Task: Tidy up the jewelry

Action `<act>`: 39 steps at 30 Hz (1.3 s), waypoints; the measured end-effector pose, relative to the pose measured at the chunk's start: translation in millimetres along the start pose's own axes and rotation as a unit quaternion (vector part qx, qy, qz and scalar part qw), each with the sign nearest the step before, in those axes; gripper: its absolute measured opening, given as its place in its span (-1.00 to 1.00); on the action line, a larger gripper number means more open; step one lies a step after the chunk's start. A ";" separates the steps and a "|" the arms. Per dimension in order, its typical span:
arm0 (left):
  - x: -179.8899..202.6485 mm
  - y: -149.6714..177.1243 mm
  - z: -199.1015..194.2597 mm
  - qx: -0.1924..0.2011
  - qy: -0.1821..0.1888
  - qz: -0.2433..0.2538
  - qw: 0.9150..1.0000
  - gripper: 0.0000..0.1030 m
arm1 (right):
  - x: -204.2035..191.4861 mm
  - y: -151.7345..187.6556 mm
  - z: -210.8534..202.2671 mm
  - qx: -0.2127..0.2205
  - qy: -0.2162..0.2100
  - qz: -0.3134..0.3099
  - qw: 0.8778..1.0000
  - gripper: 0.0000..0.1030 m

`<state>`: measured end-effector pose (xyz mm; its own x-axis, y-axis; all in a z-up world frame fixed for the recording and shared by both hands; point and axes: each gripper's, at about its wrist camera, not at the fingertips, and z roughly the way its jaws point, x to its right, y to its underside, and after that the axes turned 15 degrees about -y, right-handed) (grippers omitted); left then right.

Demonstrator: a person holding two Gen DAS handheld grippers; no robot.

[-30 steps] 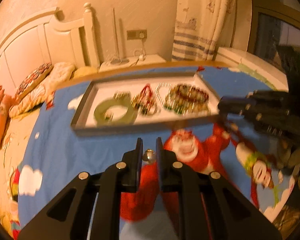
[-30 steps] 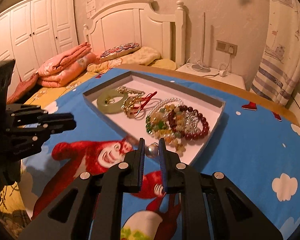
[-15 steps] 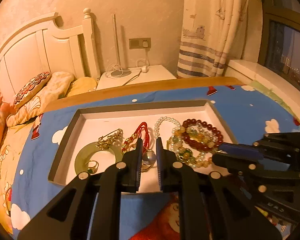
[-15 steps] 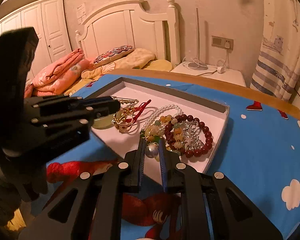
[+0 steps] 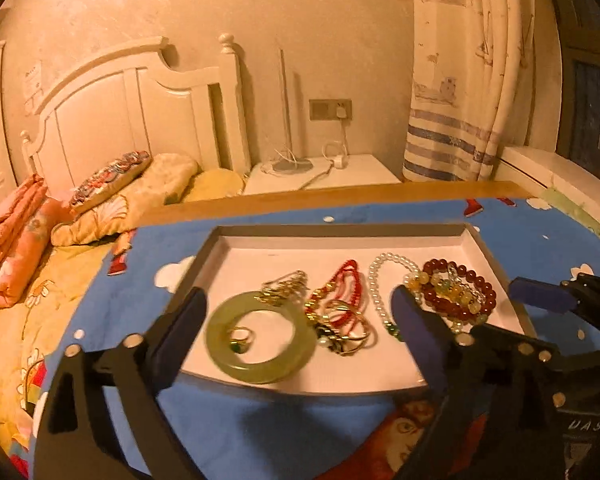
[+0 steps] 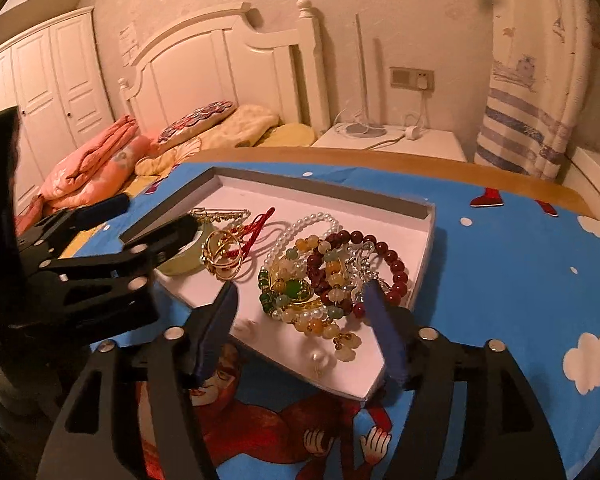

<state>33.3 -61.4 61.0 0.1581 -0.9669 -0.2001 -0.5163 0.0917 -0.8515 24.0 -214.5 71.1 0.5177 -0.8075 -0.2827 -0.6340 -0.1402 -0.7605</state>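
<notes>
A shallow white tray [image 5: 340,246] [image 6: 420,236] lies on the blue cartoon cloth and holds jewelry. In it are a green jade bangle [image 5: 260,338], a gold ring [image 5: 240,336], gold and red pieces [image 5: 340,312], a pearl strand [image 5: 380,280] and dark red beads [image 5: 460,292] [image 6: 380,256]. My left gripper [image 5: 300,312] is open and empty over the tray's near edge. My right gripper [image 6: 300,312] is open and empty over the bead pile. Two small pearl earrings [image 6: 318,360] [image 6: 242,326] lie on the tray's near corner.
The table's wooden far edge [image 5: 340,196] borders a bed with pillows [image 5: 112,184] on the left. A white nightstand [image 6: 392,140] and a striped curtain [image 6: 532,80] stand behind. The left gripper also shows at the left of the right wrist view [image 6: 100,256].
Both grippers moved over the tray and opened. Each held a small pearl bead before; now both are empty and the pearls lie in the tray.
</notes>
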 end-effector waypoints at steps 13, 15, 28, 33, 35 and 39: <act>-44.8 18.9 -24.5 0.014 -0.037 -0.004 0.999 0.95 | -38.1 11.8 4.0 0.033 0.117 0.025 0.992 0.67; -50.3 22.0 -21.7 0.005 -0.030 -0.016 0.999 0.95 | -39.4 14.4 6.8 0.030 0.130 0.029 0.991 0.67; -52.5 30.5 -17.0 -0.001 -0.006 -0.020 1.000 0.95 | -27.3 18.0 13.4 0.011 0.176 0.059 0.983 0.67; -57.1 31.1 -14.6 -0.007 -0.004 -0.032 0.999 0.95 | -21.4 19.8 6.1 0.026 0.172 0.077 0.982 0.67; -57.3 31.5 -14.5 -0.007 -0.004 -0.033 0.999 0.95 | -19.6 20.4 4.4 0.030 0.170 0.084 0.981 0.67; -57.6 31.7 -14.4 -0.007 -0.004 -0.033 0.999 0.95 | -18.9 20.7 3.8 0.029 0.169 0.085 0.982 0.67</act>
<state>-4.3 -6.2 52.5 0.1983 -0.9689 -0.1479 -0.5166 0.0249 -0.8559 3.2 -200.0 58.5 0.1808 -0.9617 -0.2058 -0.6553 0.0382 -0.7544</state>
